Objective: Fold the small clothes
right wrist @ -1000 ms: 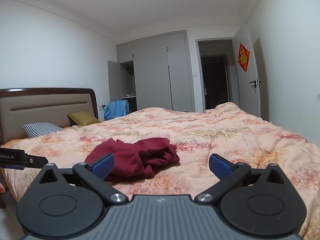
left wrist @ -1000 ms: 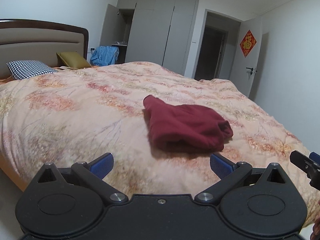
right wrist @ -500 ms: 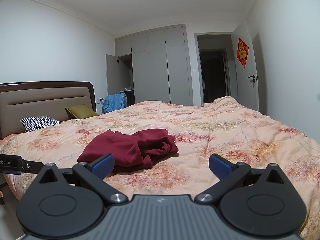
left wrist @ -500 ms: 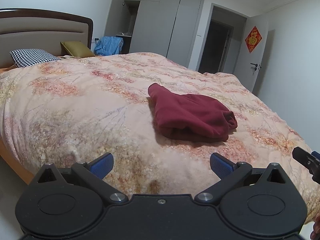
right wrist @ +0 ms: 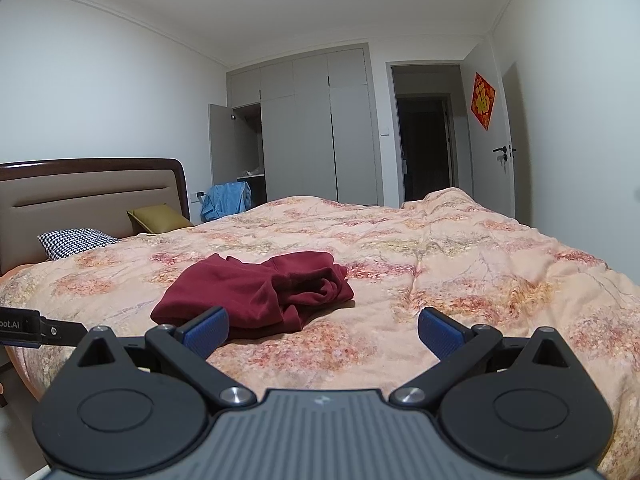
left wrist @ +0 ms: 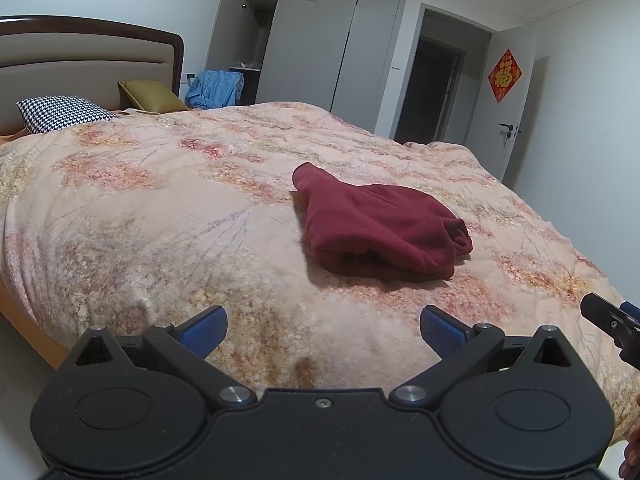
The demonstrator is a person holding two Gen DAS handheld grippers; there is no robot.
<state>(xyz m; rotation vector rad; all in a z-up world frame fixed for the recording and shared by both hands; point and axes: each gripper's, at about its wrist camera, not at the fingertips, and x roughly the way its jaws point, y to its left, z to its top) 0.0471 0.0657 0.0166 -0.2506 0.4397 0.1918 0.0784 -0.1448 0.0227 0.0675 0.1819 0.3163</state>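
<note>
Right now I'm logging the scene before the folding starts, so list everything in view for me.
garment: one, dark red, crumpled on the quilt, touched by neither gripper
quilt: one, peach floral, covering the bed
headboard: one, beige with dark wood rim, at the bed's head
pillows: two, houndstooth and olive, by the headboard
blue cloth: one, beside the wardrobe
wardrobe: one, grey, one door open, far wall
room door: one, white, open, red decoration on it
left gripper: one, black with blue pads, open, short of the garment
right gripper: same, open
</note>
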